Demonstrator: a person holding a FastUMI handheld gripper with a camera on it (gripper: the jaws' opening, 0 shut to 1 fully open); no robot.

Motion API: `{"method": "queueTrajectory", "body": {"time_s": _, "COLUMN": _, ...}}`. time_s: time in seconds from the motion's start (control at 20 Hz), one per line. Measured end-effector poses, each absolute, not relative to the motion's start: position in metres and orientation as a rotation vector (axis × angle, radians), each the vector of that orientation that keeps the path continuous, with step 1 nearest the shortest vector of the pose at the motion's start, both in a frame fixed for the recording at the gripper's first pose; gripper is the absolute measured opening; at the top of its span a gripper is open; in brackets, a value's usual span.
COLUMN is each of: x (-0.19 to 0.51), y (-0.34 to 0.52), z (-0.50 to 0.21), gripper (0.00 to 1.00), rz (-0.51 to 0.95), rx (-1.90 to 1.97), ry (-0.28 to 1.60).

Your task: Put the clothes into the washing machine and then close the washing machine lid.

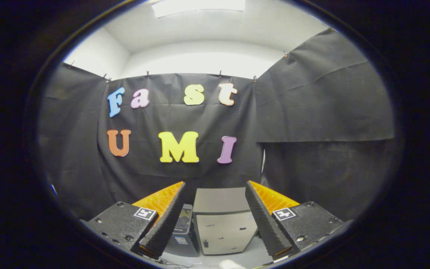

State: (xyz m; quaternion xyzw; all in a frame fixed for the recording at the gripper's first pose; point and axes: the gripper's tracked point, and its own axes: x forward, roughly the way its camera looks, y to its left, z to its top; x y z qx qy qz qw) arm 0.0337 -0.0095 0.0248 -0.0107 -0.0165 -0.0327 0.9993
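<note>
Black cloth wall (312, 112) fills the background. Below it, a pale boxy washing machine (224, 231) stands beyond and between the fingers, a dark box (183, 231) touching its left side. The claw (215, 220) is released, fingers wide apart, grasping nothing.

Washing machine (224, 224) beyond the spread gripper (215, 216) fingers.

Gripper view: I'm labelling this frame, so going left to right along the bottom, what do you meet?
Left finger of the open hand-held gripper → dark box → pale cabinet seen between the fingers → right finger.
</note>
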Motion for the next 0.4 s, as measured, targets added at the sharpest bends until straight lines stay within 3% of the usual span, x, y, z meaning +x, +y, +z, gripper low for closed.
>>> {"method": "queueTrajectory", "body": {"time_s": 0.4, "x": 0.012, "y": -0.020, "z": 0.022, "gripper": 0.99, "rz": -0.033, "rx": 0.017, "ry": -0.042}}
